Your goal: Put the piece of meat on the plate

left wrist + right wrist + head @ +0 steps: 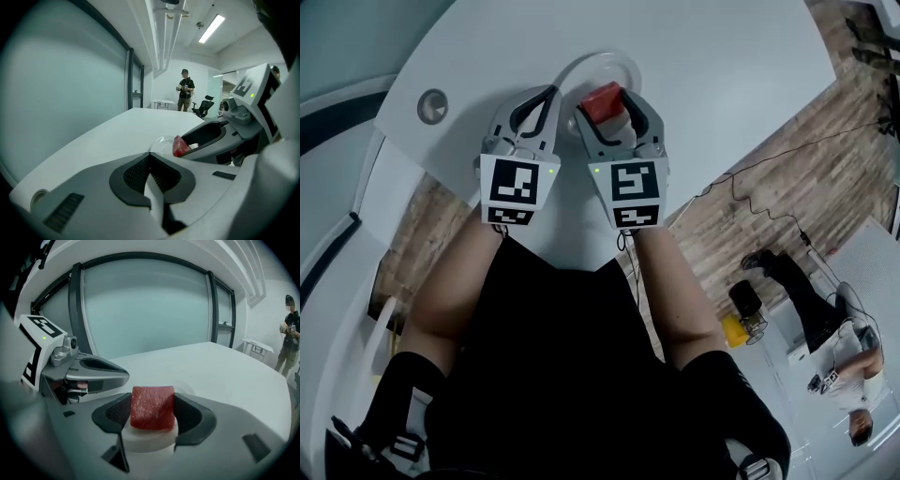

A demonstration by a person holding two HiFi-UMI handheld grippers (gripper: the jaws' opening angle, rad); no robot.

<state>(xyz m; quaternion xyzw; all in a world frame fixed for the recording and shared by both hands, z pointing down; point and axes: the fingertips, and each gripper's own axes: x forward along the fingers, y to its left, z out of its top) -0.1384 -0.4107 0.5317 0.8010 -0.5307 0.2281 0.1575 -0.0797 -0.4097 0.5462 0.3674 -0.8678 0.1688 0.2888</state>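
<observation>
The piece of meat (602, 99) is a red block with a white underside, and my right gripper (607, 105) is shut on it. In the right gripper view the meat (152, 407) fills the gap between the dark pads (116, 414). It hangs at the near rim of a clear plate (598, 67) on the white table (703, 84). My left gripper (542, 101) is beside it on the left, shut and empty. In the left gripper view, the meat (179, 146) and the plate (161, 143) lie just beyond the left gripper (151, 174).
A round cable grommet (432, 105) sits in the table at the far left. The table's front edge runs close to my legs, with wooden floor (787, 159) and a cable on the right. A person (186, 95) stands far off beyond the table, near an office chair (204, 105).
</observation>
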